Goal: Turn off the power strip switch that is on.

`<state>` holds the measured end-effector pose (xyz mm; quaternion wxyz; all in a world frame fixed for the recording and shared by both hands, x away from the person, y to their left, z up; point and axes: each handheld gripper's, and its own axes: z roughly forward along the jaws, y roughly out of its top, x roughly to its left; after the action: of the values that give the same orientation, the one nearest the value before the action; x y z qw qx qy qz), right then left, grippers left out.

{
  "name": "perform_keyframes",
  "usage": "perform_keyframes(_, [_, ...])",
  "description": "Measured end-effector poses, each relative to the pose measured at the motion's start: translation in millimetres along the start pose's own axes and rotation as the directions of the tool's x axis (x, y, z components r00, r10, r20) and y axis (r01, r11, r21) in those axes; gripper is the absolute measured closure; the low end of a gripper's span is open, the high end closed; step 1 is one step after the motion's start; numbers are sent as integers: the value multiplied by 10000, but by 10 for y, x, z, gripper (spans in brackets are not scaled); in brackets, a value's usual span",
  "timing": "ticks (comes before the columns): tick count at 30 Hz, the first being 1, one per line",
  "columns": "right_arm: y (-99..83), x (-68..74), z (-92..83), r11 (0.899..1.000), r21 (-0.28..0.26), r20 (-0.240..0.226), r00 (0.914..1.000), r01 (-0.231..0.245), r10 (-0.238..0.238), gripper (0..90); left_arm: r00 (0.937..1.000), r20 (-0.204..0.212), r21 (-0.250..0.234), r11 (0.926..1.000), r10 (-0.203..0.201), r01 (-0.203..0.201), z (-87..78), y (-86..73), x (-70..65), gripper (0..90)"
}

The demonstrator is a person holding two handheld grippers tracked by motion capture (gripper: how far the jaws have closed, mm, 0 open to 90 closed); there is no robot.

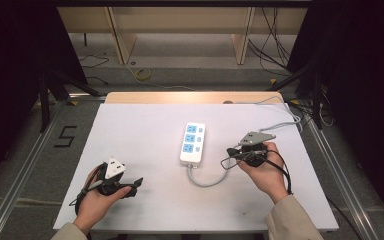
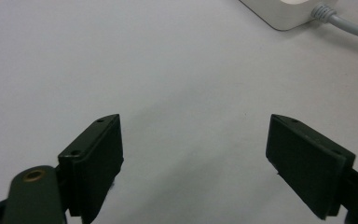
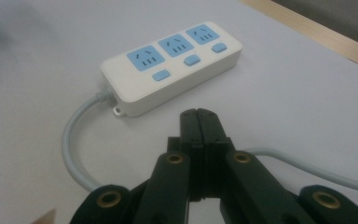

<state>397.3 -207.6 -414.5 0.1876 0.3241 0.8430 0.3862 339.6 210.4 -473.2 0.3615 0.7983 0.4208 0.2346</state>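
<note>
White and pale blue, the strip (image 1: 192, 144) lies flat near the middle of the table (image 1: 145, 125), and we see it lengthwise in the high view, running away from the person. It has three blue sockets in a row, each with a small blue switch beside it. Its grey cable (image 1: 207, 181) leaves the near end, loops across the white surface toward the person and swings off to the right.

We hold the right gripper (image 1: 236, 152) just to the right of the strip's near end, close to it but not touching. In the right gripper view its jaws are pressed flat together with nothing between them, pointing toward the strip (image 3: 172, 74), with the cable (image 3: 77, 154) curving round on the left and another stretch passing under the jaws toward the right.

We hold the left gripper (image 1: 136, 184) well apart from the strip, near the table's front left. In the left gripper view its jaws stand wide apart over bare white surface, empty. A corner of the strip (image 2: 279, 11) and the start of its cable (image 2: 349, 25) show at the top right of that view, far from the pads.

Beyond the table's far edge we see a grey floor with loose wires.
</note>
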Motion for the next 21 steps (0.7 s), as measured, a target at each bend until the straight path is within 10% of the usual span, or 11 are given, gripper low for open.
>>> perform_keyframes(21, [101,12,119,9998,173,-157,9999,1,2,900,10000,-2,2,10000,34,-34,2,2,0,188])
